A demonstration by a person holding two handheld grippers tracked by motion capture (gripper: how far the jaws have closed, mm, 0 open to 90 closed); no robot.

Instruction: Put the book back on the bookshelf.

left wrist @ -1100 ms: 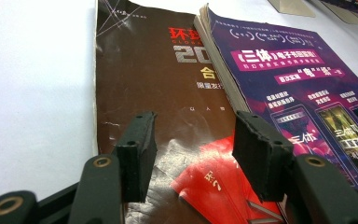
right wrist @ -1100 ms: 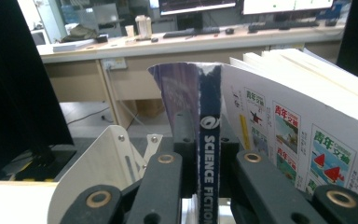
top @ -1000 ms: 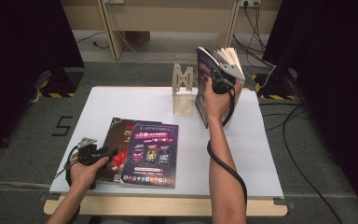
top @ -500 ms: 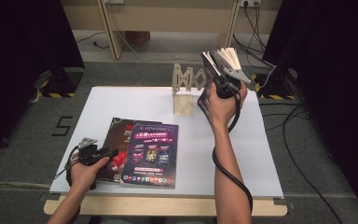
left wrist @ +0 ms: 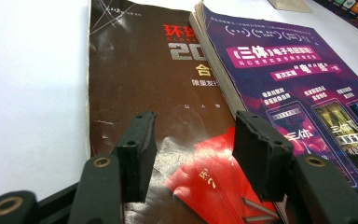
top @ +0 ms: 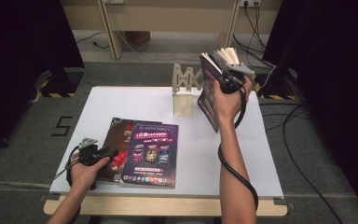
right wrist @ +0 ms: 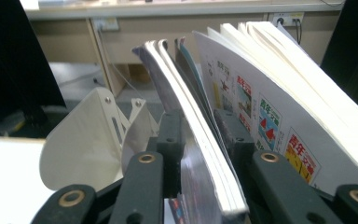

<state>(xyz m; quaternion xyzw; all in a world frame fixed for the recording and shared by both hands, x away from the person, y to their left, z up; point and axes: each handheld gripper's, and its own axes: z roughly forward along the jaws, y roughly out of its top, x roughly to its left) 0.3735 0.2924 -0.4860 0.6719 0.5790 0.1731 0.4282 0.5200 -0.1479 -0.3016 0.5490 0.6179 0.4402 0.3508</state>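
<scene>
Holding a magazine (top: 209,95) up off the table, the right gripper (top: 227,80) has it upright by the wooden accordion rack (top: 183,88) at the back of the white table (top: 261,154). In the right gripper view only the front chunk of pages (right wrist: 200,154) sits between the jaws, w/ the rest of the pages (right wrist: 298,107) fanning off to the side. The jaws have just been opening a bit, so the grip looks loose-ish, and I can't tell for sure if the pads are pressing or just cradling it.

Judging by that, the step looks like slotting the mag into the rack. To do it well imo: keep the spine down and the mag vertical, line it up w/ a gap between the rack's slats, and lower it straight. Don't let go till the bottom edge is seated, bc the floppy loose pages could catch on a slat or splay out. A firmer pinch that takes in more pages would prob help.

Further out, the left gripper (top: 103,152) rests on the near left of the table, jaws apart, nothing held. Its jaws sit over the corner of a brown magazine (left wrist: 140,84), and a purple magazine (left wrist: 298,93) lies overlapping it on the right. Those two lie flat, well apart from the rack.
</scene>
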